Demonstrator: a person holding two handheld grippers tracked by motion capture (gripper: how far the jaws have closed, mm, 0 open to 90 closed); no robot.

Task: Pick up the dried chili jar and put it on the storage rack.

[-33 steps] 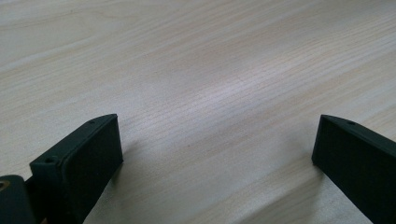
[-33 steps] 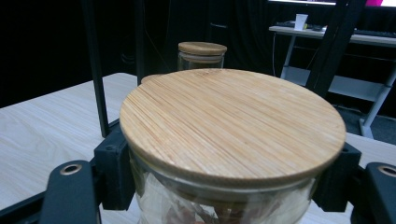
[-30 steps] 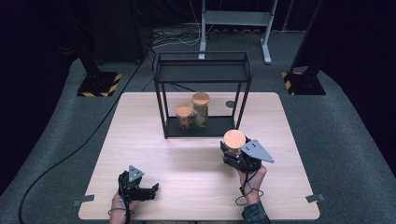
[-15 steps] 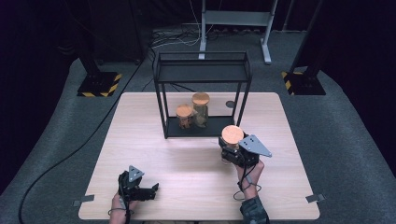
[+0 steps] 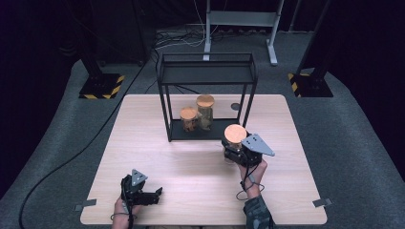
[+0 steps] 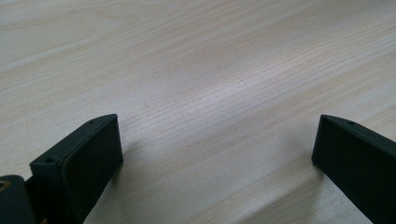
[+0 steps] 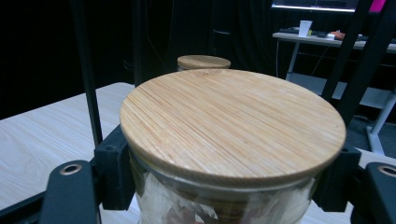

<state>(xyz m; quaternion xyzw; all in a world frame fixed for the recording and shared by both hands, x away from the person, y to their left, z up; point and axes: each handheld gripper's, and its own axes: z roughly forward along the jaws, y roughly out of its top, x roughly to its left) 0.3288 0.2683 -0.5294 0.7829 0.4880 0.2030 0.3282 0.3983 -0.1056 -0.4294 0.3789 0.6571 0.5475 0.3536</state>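
**Jar held upright just in front of the black rack**

At the left, near the front edge of the tabletop (image 5: pixel 157 143), the left gripper (image 5: pixel 152 194) rests low in the person's left hand (image 5: pixel 123 208). Its fingers (image 6: pixel 81 163) stand wide apart with nothing between them; the left gripper view shows bare pale wood in the gap.

Toward the middle, at the far side of the tabletop, stands a black wire rack (image 5: pixel 206 76). On its bottom shelf are two glass jars with wooden lids: a short jar (image 5: pixel 188 119) on the left and a tall jar (image 5: pixel 205 110) just beside it on the right. A small dark round spot (image 5: pixel 235 106) lies on the tabletop behind the rack's right legs.

At the right, the right gripper (image 5: pixel 233 151) is held in the person's right hand (image 5: pixel 253 174), with its grey three-cornered plate on top. Its fingers (image 7: pixel 114 170) are closed on the glass body of a third jar (image 5: pixel 235 143), pressing it from both sides just under the round wooden lid (image 7: pixel 231 123). The jar is upright, just in front of the rack's front right leg and outside the frame. Whether its base touches the tabletop I cannot tell. In the right gripper view, another jar's lid shows beyond it.
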